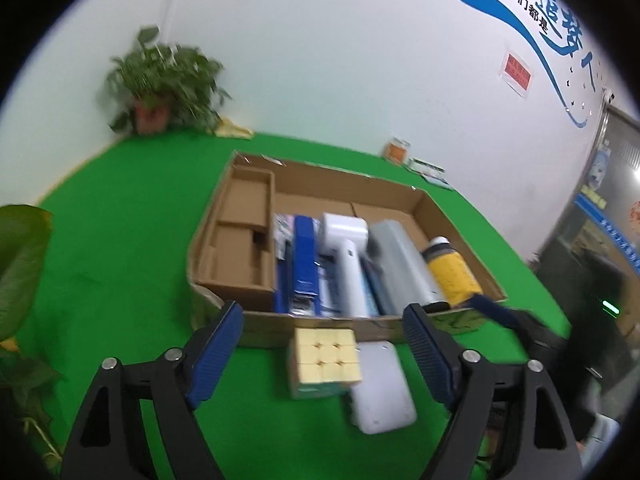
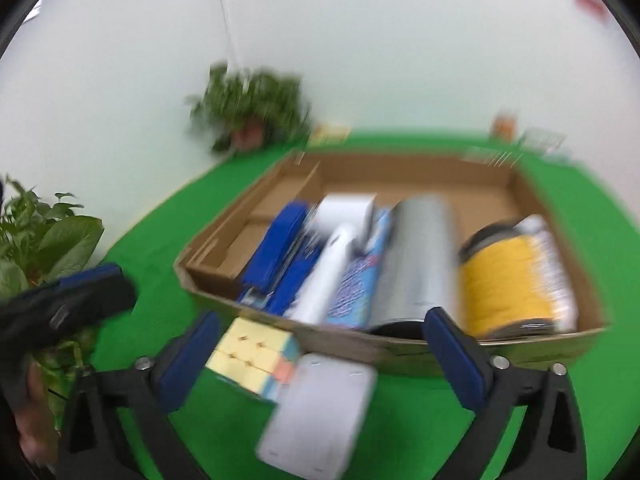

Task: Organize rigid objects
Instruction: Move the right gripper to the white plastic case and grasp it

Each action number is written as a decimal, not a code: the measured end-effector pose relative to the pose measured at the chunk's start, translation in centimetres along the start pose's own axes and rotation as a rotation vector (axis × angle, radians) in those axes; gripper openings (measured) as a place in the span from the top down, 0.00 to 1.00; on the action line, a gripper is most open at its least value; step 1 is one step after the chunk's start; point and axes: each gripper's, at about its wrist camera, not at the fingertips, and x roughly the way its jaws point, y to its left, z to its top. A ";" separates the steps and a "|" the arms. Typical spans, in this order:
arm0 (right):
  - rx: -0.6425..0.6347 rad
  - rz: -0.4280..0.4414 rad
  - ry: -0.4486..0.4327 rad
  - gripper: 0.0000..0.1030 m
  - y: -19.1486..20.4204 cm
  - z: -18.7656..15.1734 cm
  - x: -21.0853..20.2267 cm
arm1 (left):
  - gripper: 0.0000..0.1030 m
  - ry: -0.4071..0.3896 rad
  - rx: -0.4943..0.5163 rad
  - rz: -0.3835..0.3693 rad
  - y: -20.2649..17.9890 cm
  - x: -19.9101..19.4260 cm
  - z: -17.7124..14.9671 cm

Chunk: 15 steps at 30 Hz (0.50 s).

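Observation:
A pastel puzzle cube and a flat white case lie side by side on the green cloth, just in front of a cardboard box. My left gripper is open, its jaws spread wide either side of the cube and case, touching neither. My right gripper is also open and empty over the same two things. Inside the box lie a blue stapler, a white handheld device, a grey case and a yellow bottle.
Potted plants stand at the back left and close on the left. A jar and small packets sit by the back wall. One of the right gripper's fingers shows at the box's near right corner. The box's left compartments hold nothing.

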 end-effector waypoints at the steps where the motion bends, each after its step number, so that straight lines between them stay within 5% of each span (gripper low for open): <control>1: -0.006 -0.009 -0.006 0.01 0.0 -0.5 -0.5 | 0.16 0.000 -0.002 0.012 0.1 0.1 -0.2; 8: 0.070 0.064 0.206 0.01 -0.5 -5.2 0.8 | 0.15 0.229 -0.150 -0.075 2.4 4.1 -2.4; 12: 0.098 0.124 0.328 0.01 0.4 -7.0 3.8 | 0.15 0.238 -0.155 -0.087 2.4 3.8 -3.7; 15: 0.094 0.093 0.367 0.03 1.2 -7.7 5.8 | 0.15 0.248 -0.144 -0.093 2.0 3.3 -4.6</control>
